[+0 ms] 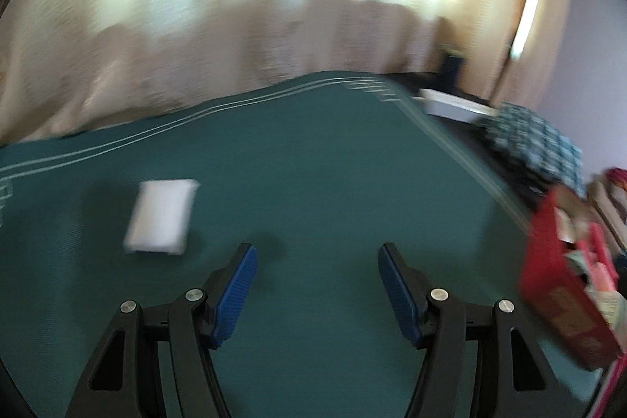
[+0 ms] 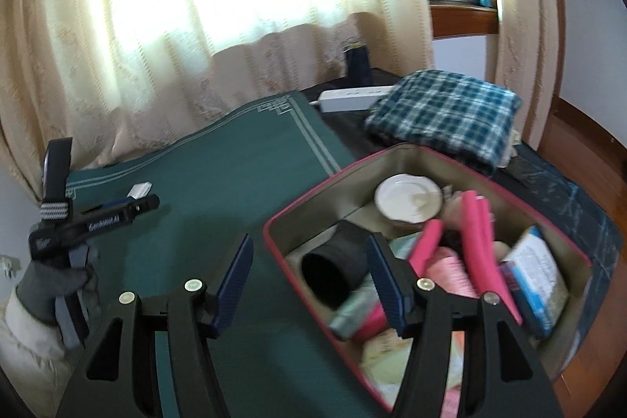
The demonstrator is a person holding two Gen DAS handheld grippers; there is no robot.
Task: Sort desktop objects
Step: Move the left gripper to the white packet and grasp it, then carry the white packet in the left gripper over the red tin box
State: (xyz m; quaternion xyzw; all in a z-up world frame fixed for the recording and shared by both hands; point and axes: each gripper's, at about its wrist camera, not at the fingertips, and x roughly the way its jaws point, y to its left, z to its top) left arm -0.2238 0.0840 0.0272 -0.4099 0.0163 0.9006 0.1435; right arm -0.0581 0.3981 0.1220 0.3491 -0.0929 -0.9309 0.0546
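Left gripper [image 1: 317,257] agape, white packet [image 1: 160,216] just left, untouched.

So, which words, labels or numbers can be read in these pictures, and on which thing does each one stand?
"GenRobot.AI": partly blurred white print on the side of the left gripper, seen from the right wrist view.
Blue and white box in the red bin: printed lines, too blurred to read.
Left wrist view: too blurred, nothing readable.
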